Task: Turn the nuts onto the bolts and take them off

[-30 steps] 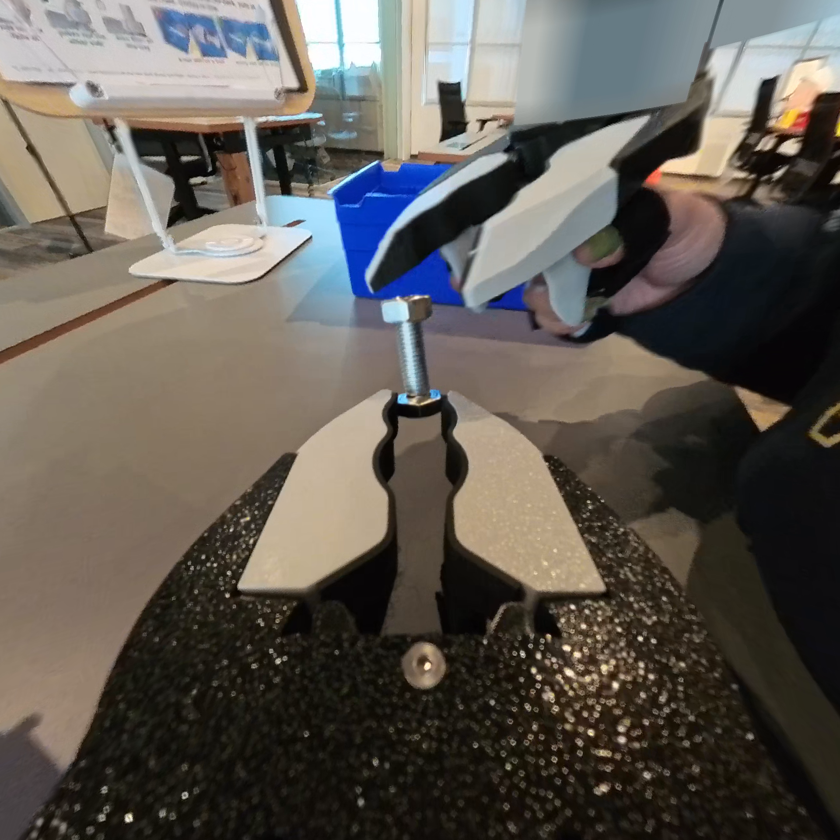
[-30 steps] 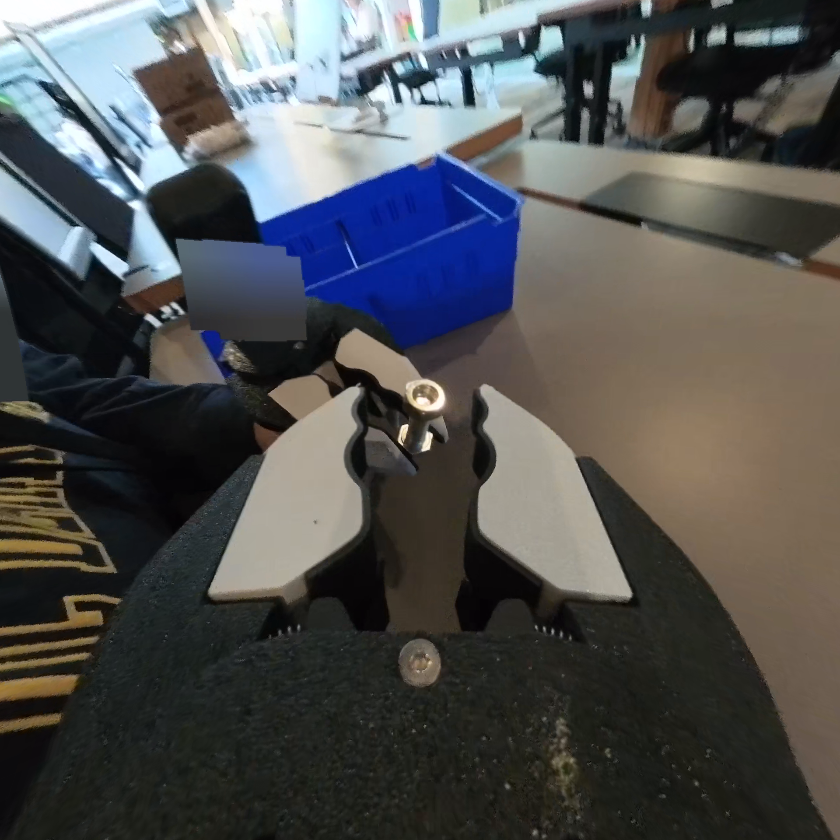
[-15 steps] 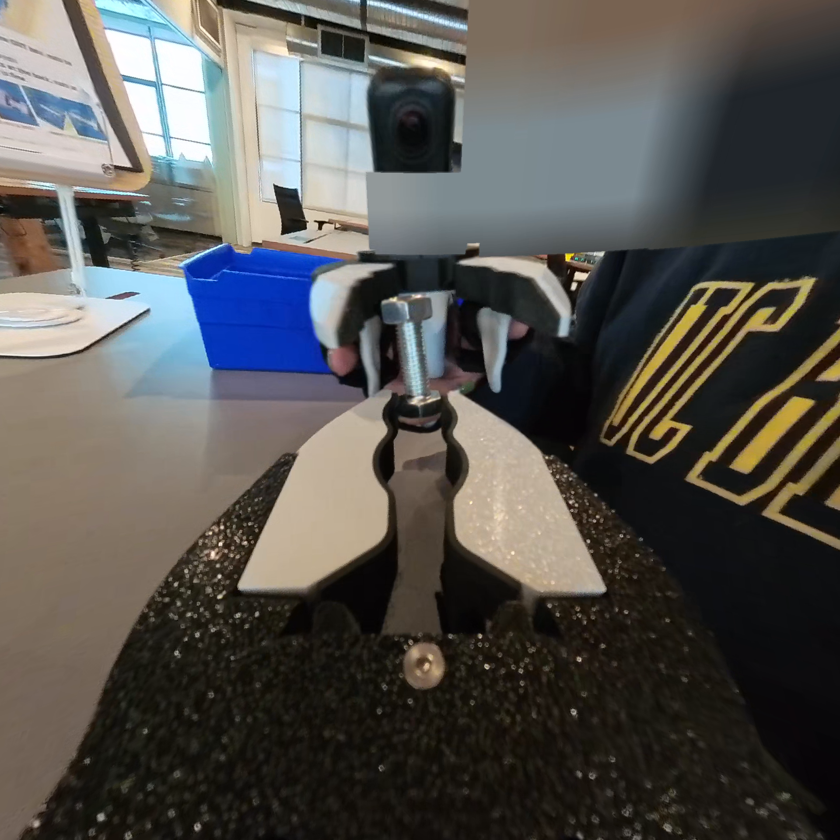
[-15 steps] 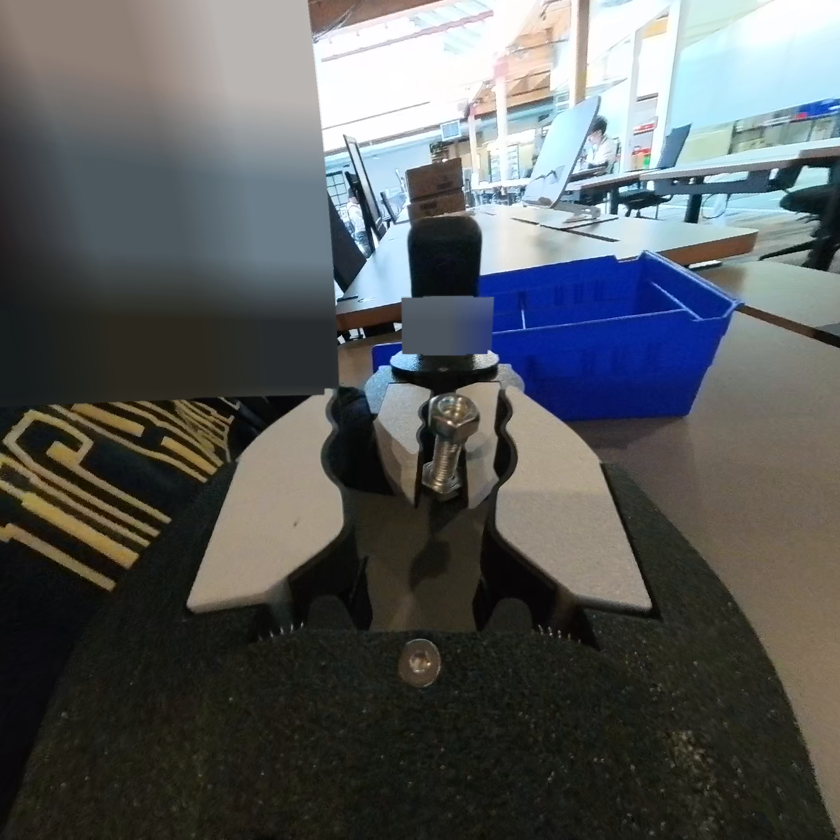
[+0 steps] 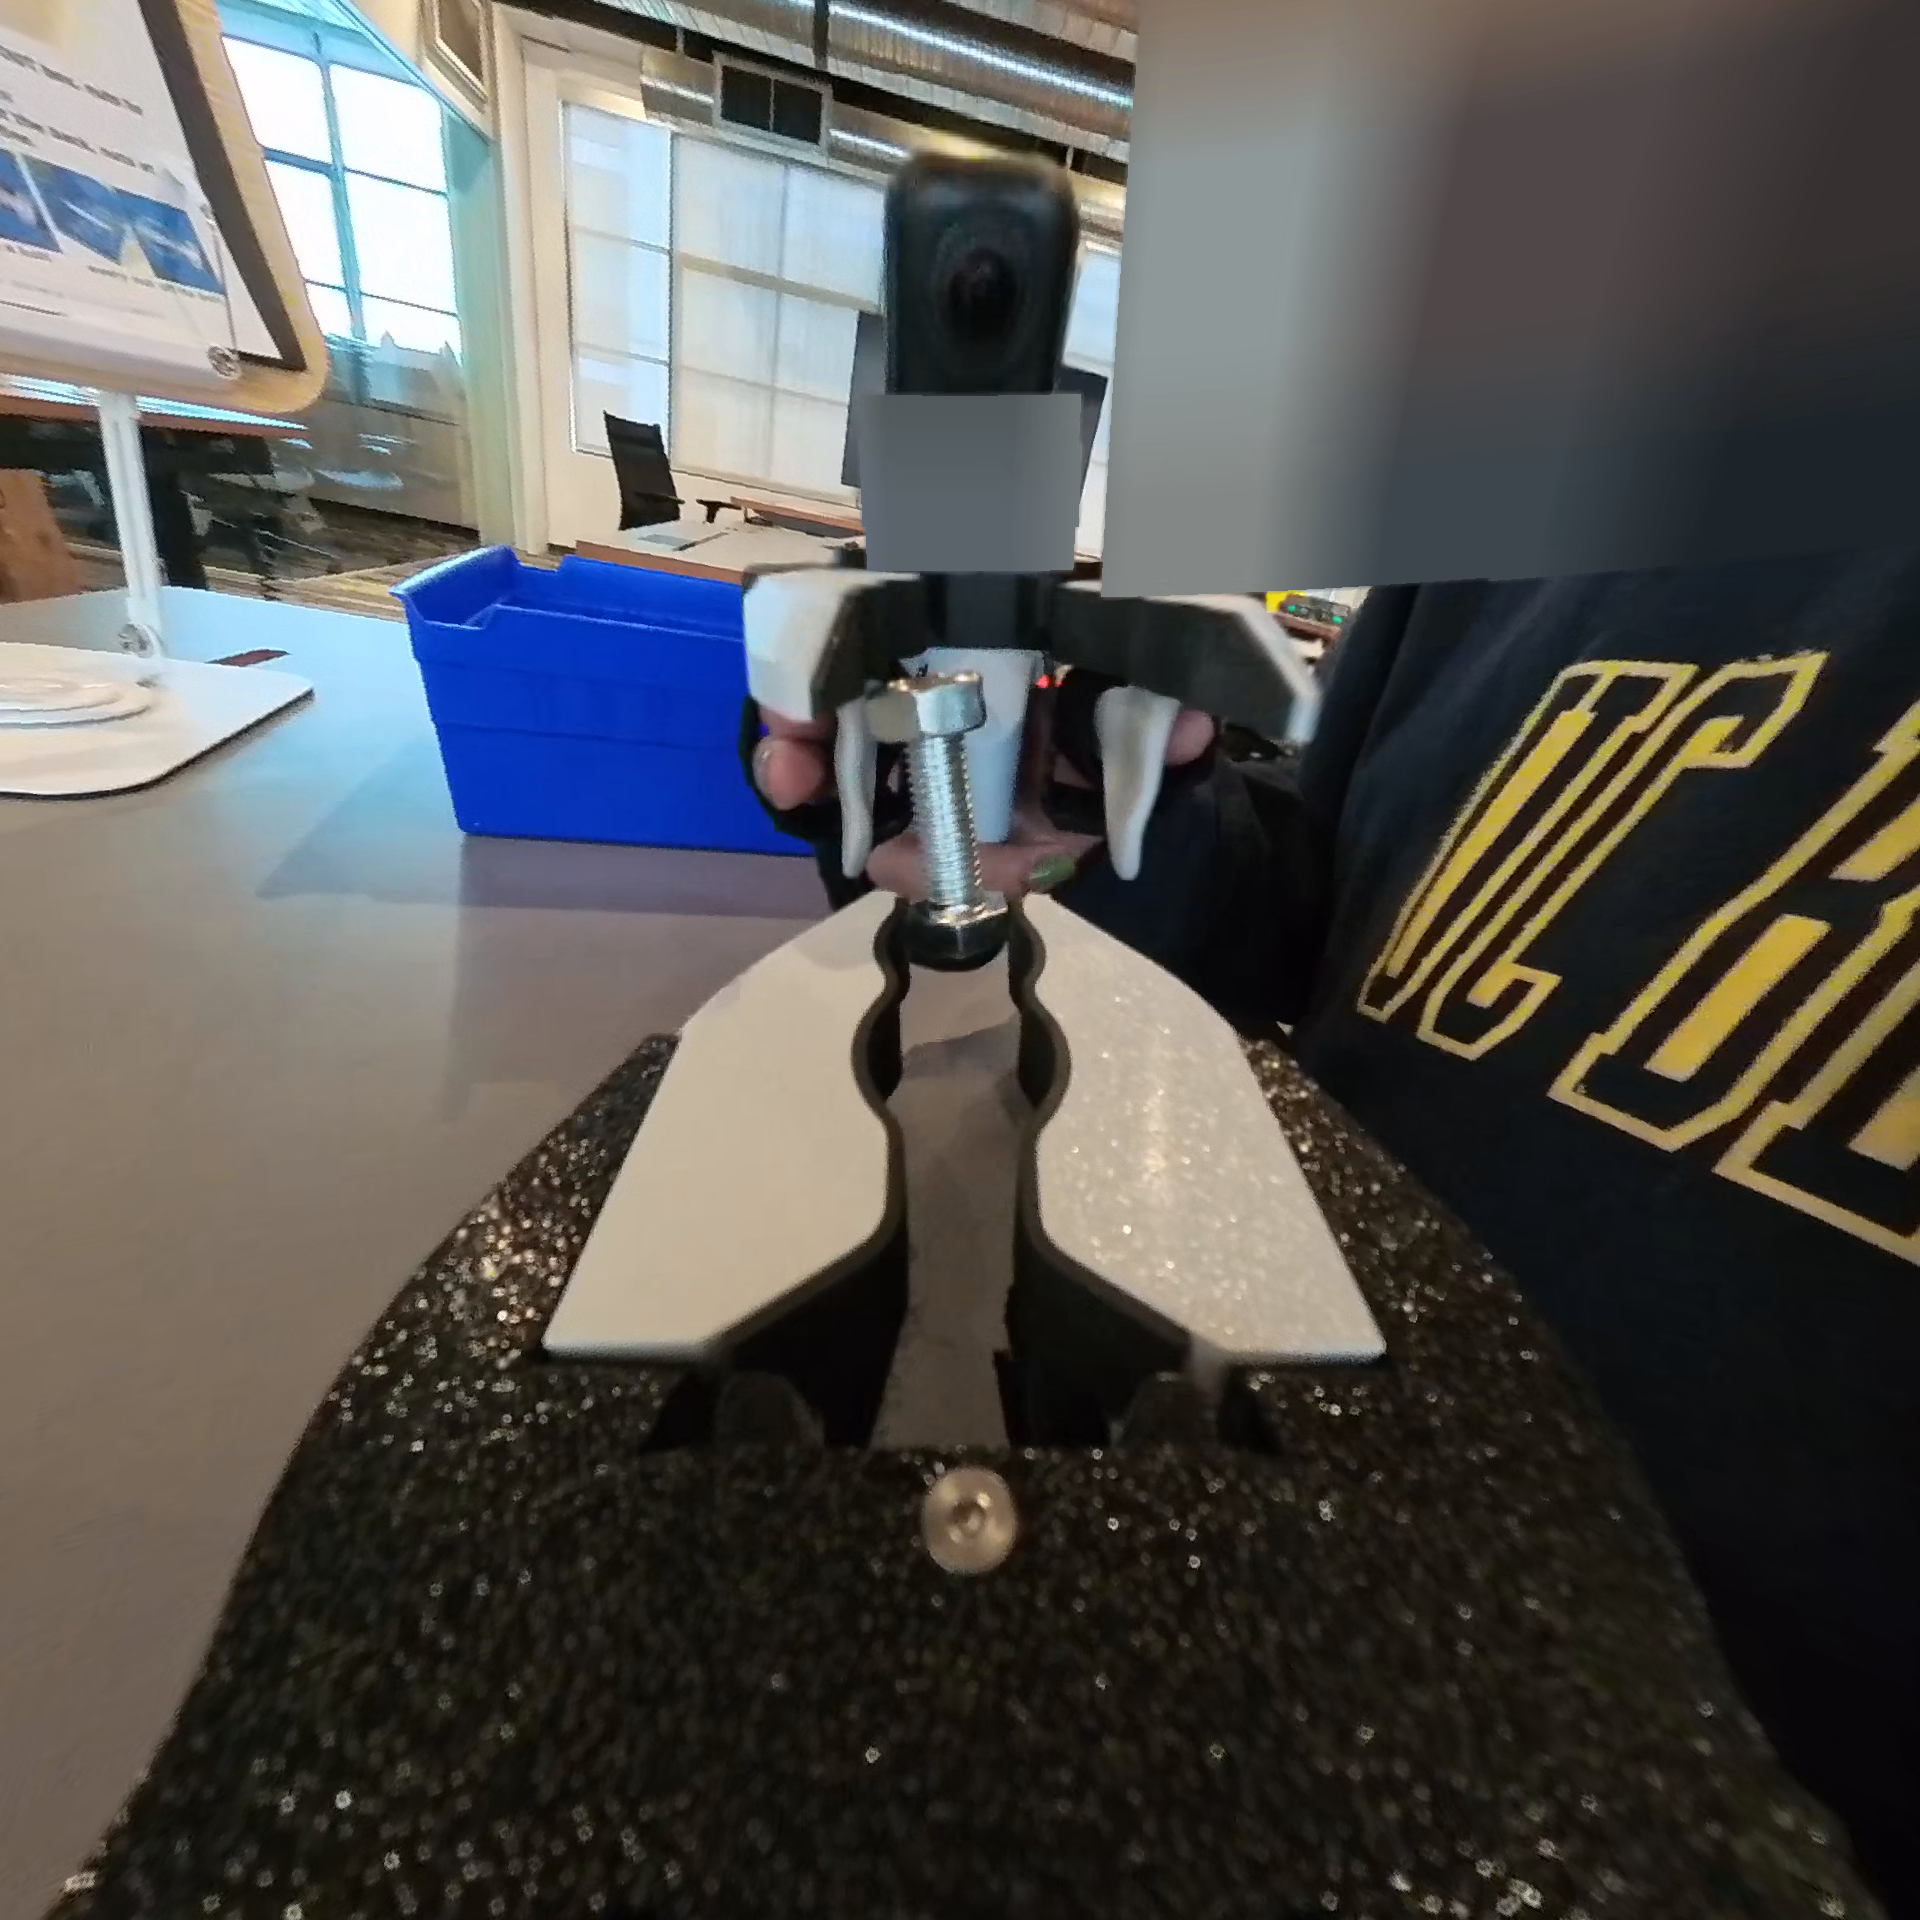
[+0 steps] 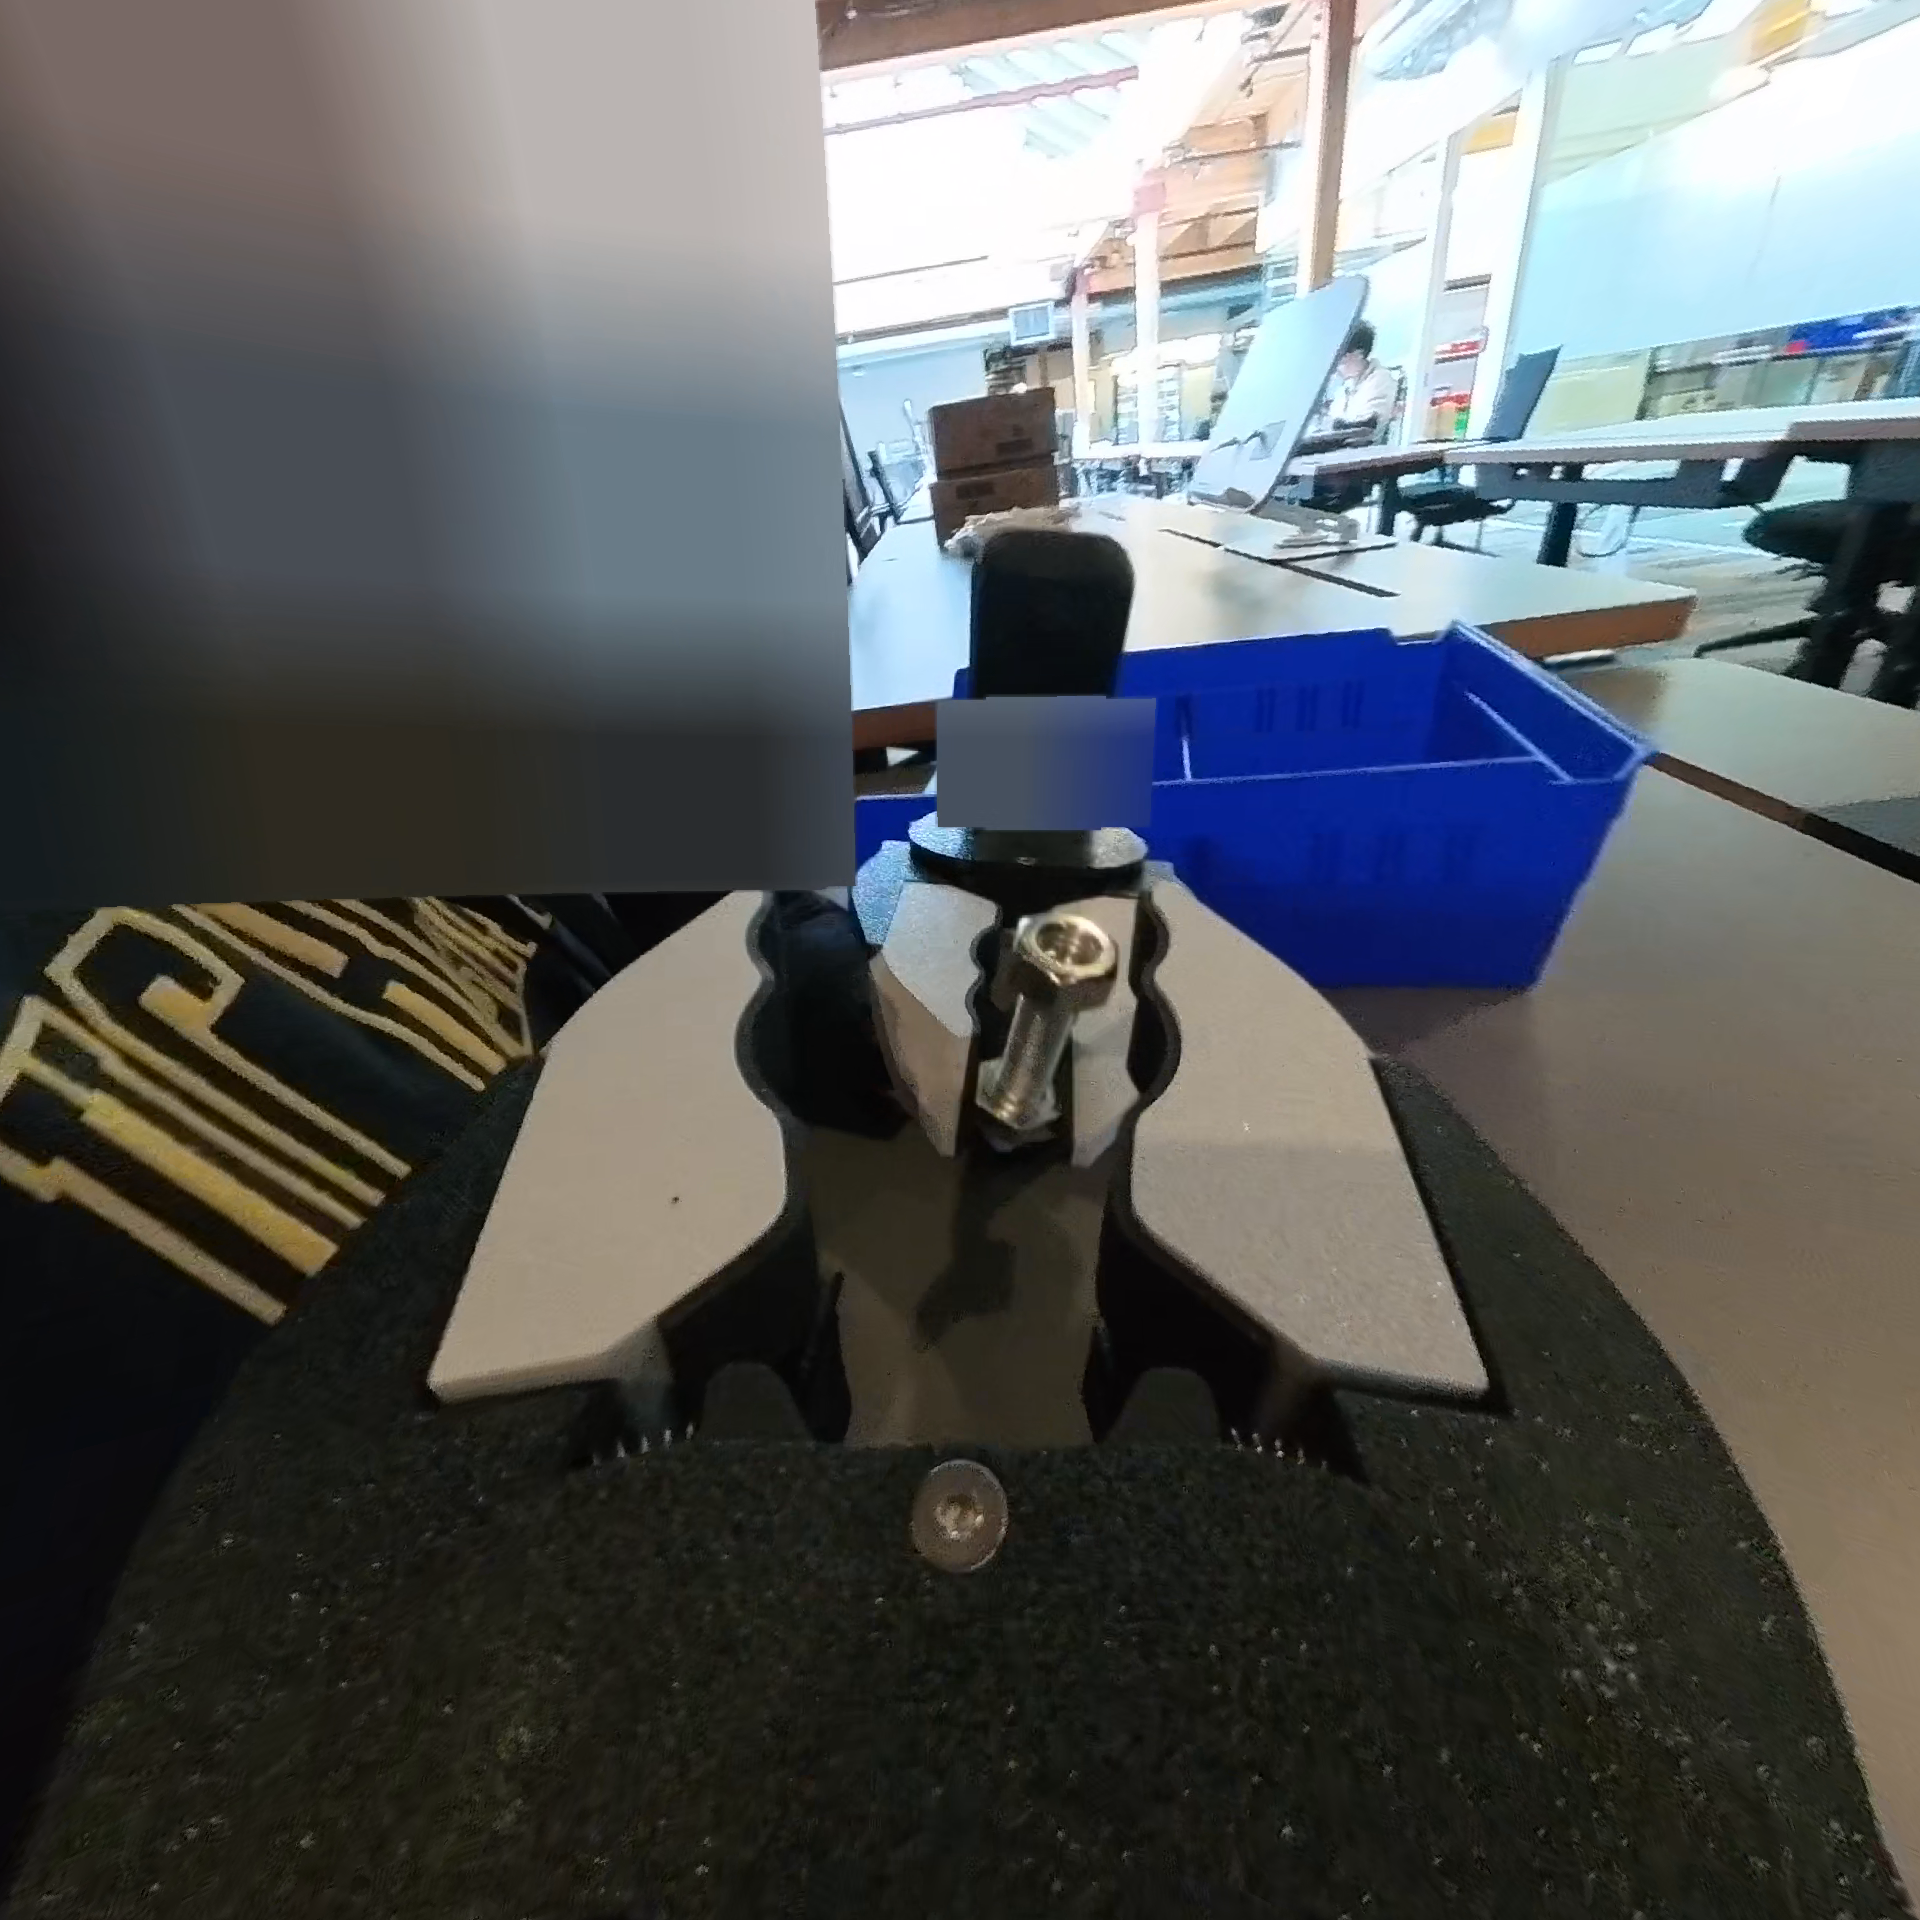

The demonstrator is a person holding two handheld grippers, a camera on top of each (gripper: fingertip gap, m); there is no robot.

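Presently, nut (image 5: 951, 928) seated at the threaded end of the bolt (image 5: 937, 790), pinched between the tips of the left tool (image 5: 953, 935); bolt upright, head uppermost, held in the air above the table (image 5: 312, 987). Right tool (image 6: 961, 1023) spread wide around the bolt head, not gripping. Judged: nut barely started or nearly off; direction of turning not determinable. Blue bin (image 5: 582, 717) toward the far edge.
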